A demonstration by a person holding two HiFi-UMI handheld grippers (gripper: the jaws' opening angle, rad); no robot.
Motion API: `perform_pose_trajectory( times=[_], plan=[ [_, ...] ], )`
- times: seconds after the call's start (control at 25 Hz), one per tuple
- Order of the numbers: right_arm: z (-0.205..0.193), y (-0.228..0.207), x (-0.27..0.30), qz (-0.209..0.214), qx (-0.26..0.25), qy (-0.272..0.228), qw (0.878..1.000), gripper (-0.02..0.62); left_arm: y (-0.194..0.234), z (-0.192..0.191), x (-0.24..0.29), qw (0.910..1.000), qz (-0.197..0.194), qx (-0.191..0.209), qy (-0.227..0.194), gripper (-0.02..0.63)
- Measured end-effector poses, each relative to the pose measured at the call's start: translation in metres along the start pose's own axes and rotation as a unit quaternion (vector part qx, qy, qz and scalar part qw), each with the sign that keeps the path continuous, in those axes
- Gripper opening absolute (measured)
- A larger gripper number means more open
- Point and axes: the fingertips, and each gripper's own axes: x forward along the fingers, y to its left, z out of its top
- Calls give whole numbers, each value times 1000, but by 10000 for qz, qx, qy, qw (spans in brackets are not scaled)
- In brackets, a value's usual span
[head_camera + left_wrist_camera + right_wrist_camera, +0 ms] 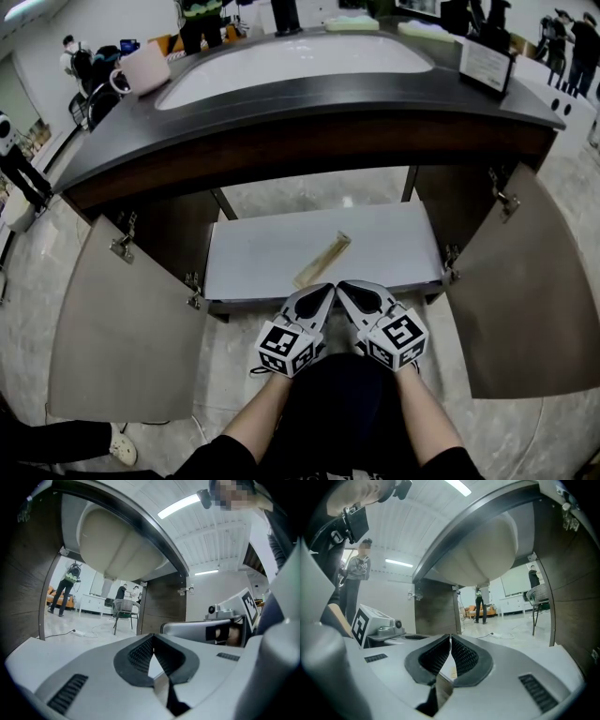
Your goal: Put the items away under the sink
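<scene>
Under the sink (291, 61), on the cabinet shelf (253, 267), a long tan packet (323, 260) lies slantwise, just beyond your gripper tips and apart from them. Your left gripper (327, 289) and right gripper (344, 287) sit side by side at the shelf's front edge; jaws of both are closed together, holding nothing.

One long thin tan strip (322, 260), flat; paper sleeve or wood slat, can't tell. It lies loose and diagonal on the pale shelf (394, 244) under the sink (291, 56). Near end sits just ahead and to the left of the left claw (328, 287). Far end angles away, ahead of the right claw (343, 285).
</scene>
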Motion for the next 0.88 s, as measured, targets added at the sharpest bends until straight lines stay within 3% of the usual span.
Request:
perform_pose_trajectory(
  times=[0.44, 0.68, 0.88],
  plan=[
    [34, 11, -23, -106, -292, -141, 9994, 35, -25, 40, -9, 9991, -56, 22, -419, 8],
    [90, 14, -32, -160, -780, -455, 9958, 35, -35, 91, -11, 9965, -18, 101, -831, 8],
    [153, 25, -24, -327, -1187, -880, 9885, 35, -32, 154, -22, 9920, 214, 507, -1134, 8]
  ],
)
